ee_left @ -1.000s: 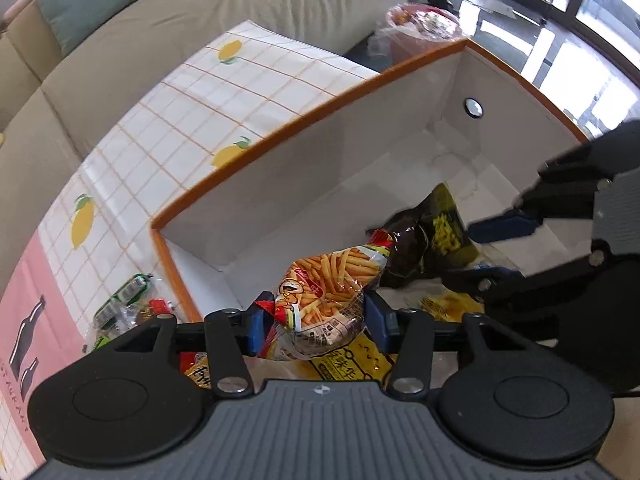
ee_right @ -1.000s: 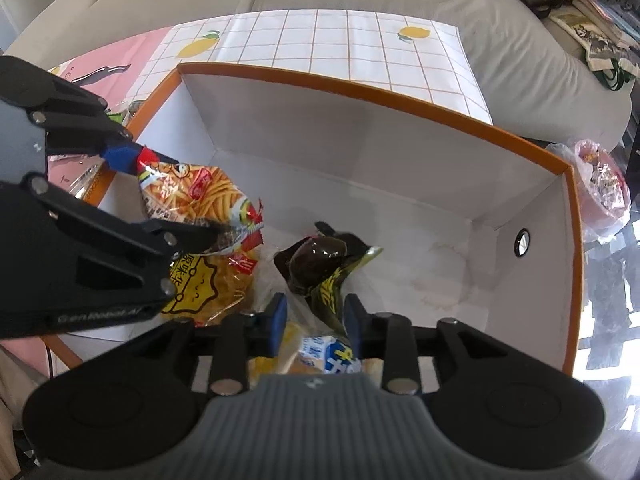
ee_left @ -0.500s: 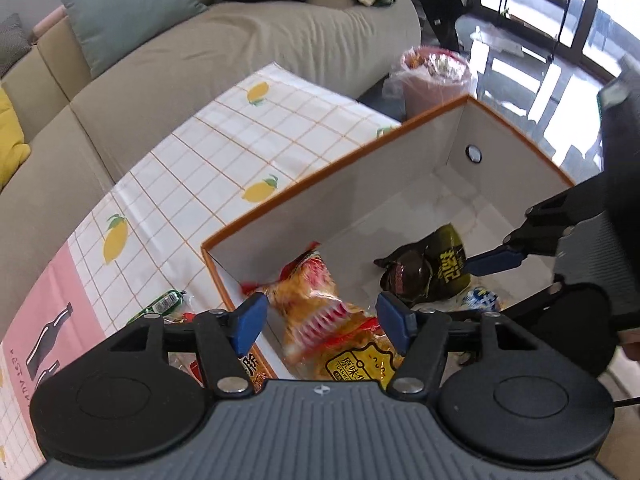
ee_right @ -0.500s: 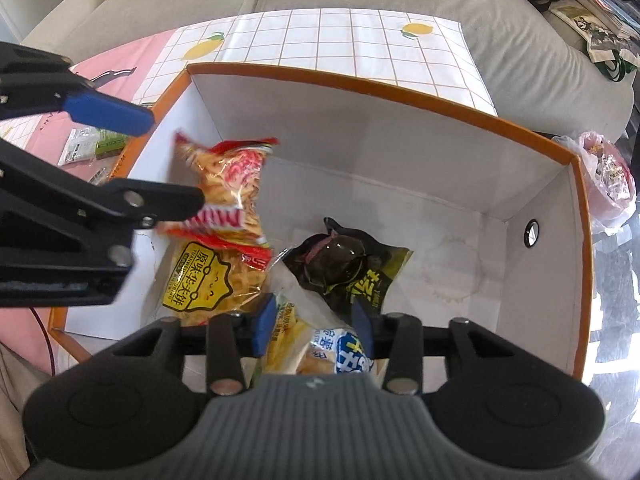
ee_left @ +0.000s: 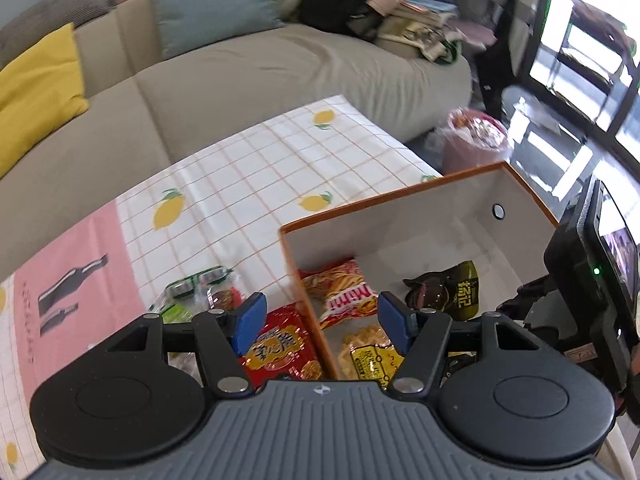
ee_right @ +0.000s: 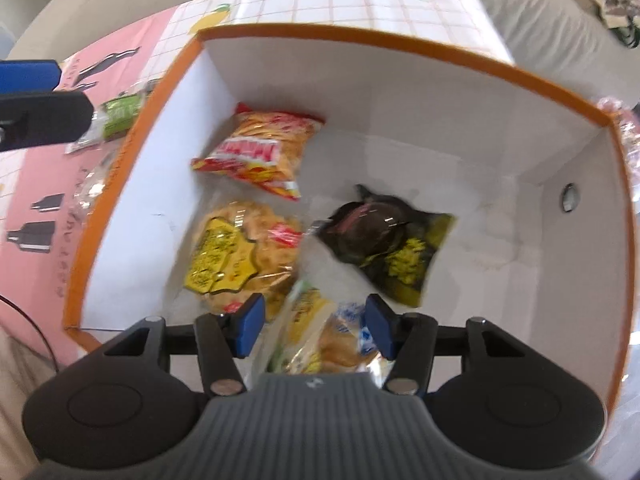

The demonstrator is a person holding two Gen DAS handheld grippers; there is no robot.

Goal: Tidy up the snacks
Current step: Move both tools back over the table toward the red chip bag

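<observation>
A white box with an orange rim (ee_left: 384, 197) (ee_right: 400, 46) holds several snack bags. The orange fries bag (ee_right: 260, 152) (ee_left: 346, 294) lies inside by the left wall. A yellow cracker bag (ee_right: 240, 252), a dark bag (ee_right: 384, 236) and a bread pack (ee_right: 328, 332) lie near it. My left gripper (ee_left: 322, 320) is open and empty above the box's left wall. My right gripper (ee_right: 312, 324) is open and empty above the bread pack. A red snack bag (ee_left: 280, 350) and green packs (ee_left: 192, 286) lie on the table outside the box.
The table (ee_left: 248, 168) has a lemon-print cloth with a pink part (ee_left: 72, 264). A beige sofa (ee_left: 260, 76) with cushions stands behind it. A pink bin (ee_left: 476, 140) stands on the floor at the right.
My left gripper opened and let the fries bag drop into the box, then pulled back and up to the left. My right gripper opened wider over the bread pack.
</observation>
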